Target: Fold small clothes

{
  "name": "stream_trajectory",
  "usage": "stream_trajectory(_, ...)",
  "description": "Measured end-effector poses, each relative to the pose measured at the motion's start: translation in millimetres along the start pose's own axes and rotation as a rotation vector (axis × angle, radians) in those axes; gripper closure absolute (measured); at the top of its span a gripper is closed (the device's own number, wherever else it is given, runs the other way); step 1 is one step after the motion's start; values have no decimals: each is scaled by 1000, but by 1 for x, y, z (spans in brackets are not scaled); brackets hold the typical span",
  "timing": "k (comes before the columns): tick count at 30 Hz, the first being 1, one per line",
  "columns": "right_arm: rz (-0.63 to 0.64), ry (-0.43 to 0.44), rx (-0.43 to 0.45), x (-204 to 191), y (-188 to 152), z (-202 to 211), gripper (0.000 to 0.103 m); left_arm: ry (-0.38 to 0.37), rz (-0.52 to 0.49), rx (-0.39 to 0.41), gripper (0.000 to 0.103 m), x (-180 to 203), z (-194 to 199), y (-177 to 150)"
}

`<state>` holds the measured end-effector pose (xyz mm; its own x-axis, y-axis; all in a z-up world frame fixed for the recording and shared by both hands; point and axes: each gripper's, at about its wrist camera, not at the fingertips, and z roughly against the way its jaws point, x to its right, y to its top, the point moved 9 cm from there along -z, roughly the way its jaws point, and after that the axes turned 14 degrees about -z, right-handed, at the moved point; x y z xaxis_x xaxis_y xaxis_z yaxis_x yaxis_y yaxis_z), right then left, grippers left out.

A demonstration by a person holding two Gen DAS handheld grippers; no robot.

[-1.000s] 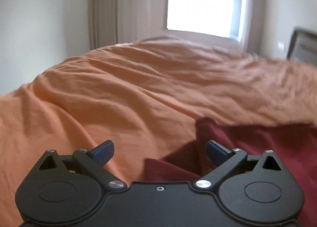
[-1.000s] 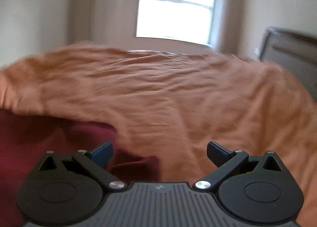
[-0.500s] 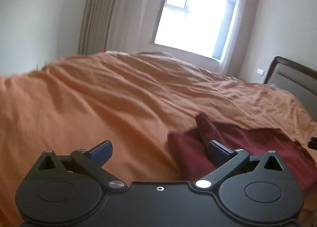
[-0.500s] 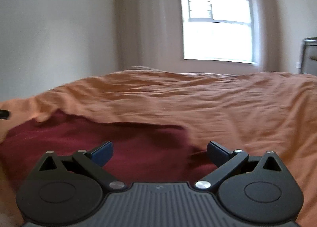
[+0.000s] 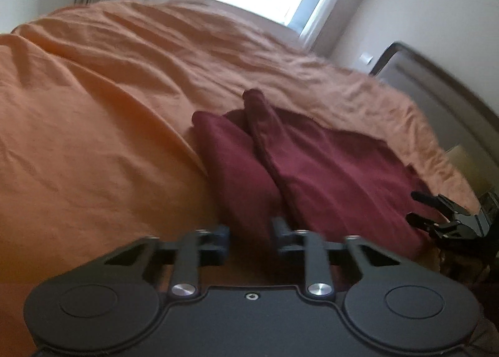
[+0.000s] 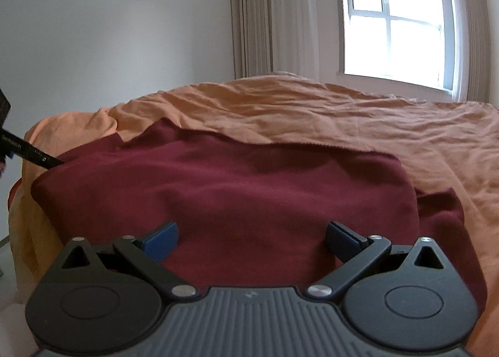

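Closing since half a second ago, the left gripper [image 5: 249,241] now has its fingers [image 5: 220,240] clamped on the near edge of the dark red soft cloth garment [image 5: 327,166], which lies on the orange-covered bed [image 5: 93,138]. Beside the garment's far side, the right gripper [image 6: 251,240] hovers with fingers [image 6: 160,237] wide apart. Limp and light, the fabric likely sags, so corners suit gripping best.
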<state>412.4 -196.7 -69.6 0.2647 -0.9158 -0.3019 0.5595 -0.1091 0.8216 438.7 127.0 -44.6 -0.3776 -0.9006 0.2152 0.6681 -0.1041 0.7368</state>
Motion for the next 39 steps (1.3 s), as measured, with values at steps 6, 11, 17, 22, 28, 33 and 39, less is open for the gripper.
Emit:
stream_trajectory(6, -14, 2, -7, 4, -4, 0, 0, -9, 274, -110, 93, 4, 12, 22)
stream_trajectory(11, -18, 2, -9, 5, -5, 0, 0, 64, 242, -147, 93, 10, 19, 36)
stream_trajectory(17, -22, 7, -5, 7, -6, -2, 0, 124, 227, -219, 91, 2, 15, 24)
stream_trajectory(22, -21, 9, -4, 7, -8, -2, 0, 186, 217, -187, 79, -17, 31, 17)
stream_trajectory(28, -27, -2, 10, 7, -11, -4, 0, 380, 24, -108, 32, -21, 55, 4)
stream_trajectory(33, -24, -10, 11, 7, -12, -4, 0, 417, -166, -26, 27, 6, 45, -29)
stream_trajectory(39, -19, -24, 6, 6, -12, -7, 0, 470, -323, 115, 30, 34, 21, -35)
